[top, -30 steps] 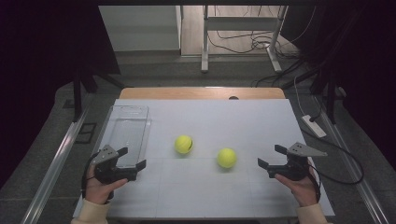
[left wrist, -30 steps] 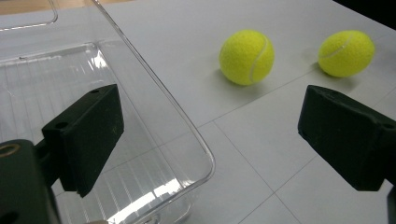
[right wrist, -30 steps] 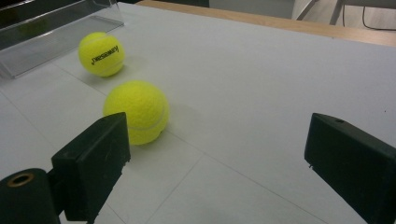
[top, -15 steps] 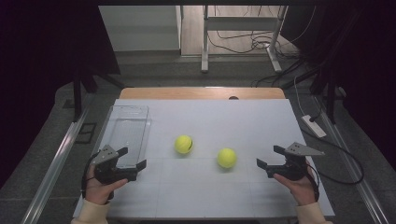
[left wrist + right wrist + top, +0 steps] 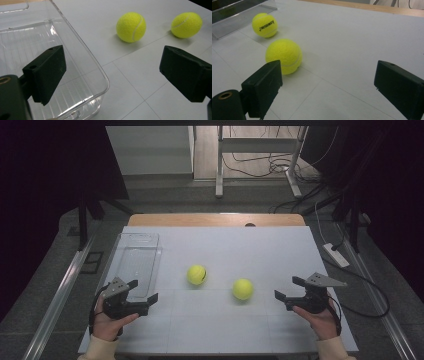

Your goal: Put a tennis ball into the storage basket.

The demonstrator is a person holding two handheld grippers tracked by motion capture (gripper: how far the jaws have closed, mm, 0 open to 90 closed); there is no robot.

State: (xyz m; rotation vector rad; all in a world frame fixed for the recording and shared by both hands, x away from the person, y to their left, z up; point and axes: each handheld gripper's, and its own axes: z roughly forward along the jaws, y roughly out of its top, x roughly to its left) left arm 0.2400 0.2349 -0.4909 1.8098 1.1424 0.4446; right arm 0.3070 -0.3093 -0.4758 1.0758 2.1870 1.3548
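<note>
A white table carries two yellow tennis balls and a clear plastic bin, with a person's hands holding a gripper at each near corner. Taking the table's middle as the clock centre in the high view, the left tennis ball sits just toward 7 o'clock and the right tennis ball toward 5 o'clock; the two lie near each other but apart, both resting on the table surface. The clear bin lies lengthwise at about 9 o'clock, along the table's left side, and looks empty through its ribbed floor in the left gripper view. The left gripper is at roughly 8 o'clock, held in the left hand, with its jaws spread wide and nothing between them; in its own view one jaw hangs over the bin's near corner while the other is over bare table, and both balls lie ahead toward 1 o'clock. The right gripper is at about 4 o'clock, held in the right hand, its jaws likewise spread and empty. In the right gripper view the nearer ball sits just beyond the left-hand jaw, not touching it, and the farther ball, bearing black lettering, lies beyond it beside the bin's wall.
</note>
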